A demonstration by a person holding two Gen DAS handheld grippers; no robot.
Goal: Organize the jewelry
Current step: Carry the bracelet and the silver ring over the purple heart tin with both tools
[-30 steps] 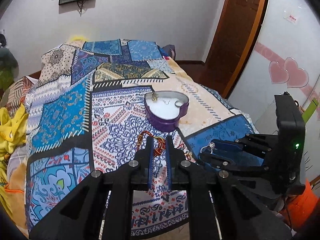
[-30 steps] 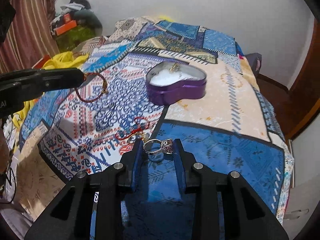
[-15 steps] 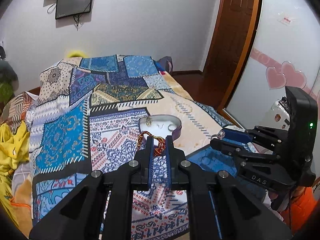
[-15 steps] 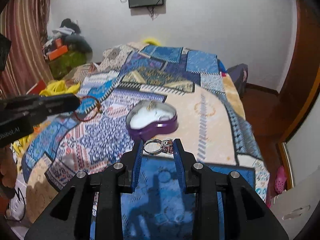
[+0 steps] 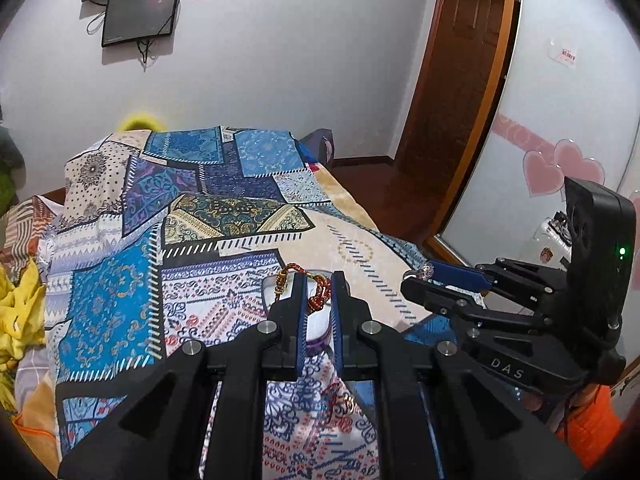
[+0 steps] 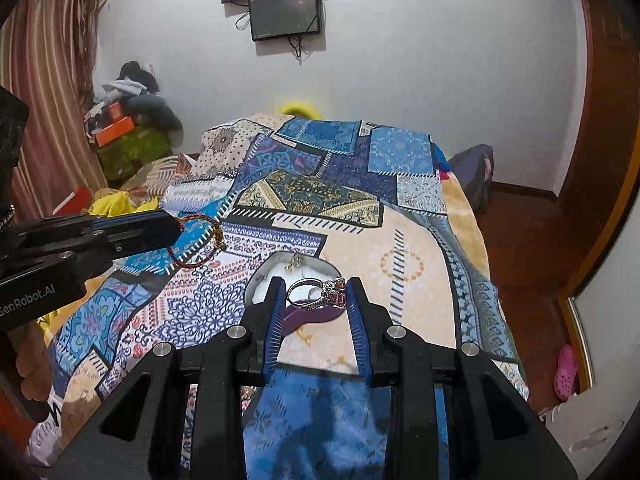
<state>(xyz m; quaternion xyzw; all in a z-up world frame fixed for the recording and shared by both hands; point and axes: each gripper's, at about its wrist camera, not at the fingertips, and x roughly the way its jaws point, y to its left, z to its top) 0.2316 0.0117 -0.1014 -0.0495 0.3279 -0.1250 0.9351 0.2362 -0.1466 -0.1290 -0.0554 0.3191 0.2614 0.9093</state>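
Left gripper (image 5: 319, 280) pinches a red bracelet (image 5: 316, 294) – right gripper (image 6: 316, 286) clamps a silver ring (image 6: 316, 294) – both above the heart-shaped box (image 6: 280, 268).

Red-gold bracelet (image 5: 316, 294), purple box (image 6: 316, 316).

Both grippers — left gripper (image 5: 318, 300), right gripper (image 6: 316, 300) — rose higher above the bedspread (image 6: 400, 248).

Shiny silver metal ring (image 6: 316, 294) with sparkling stones. Red braided cord bracelet (image 5: 316, 294) with gold beads. Matt black plastic grippers. Soft patterned cloth bedspread (image 6: 400, 240). Glossy wooden door (image 5: 460, 100).
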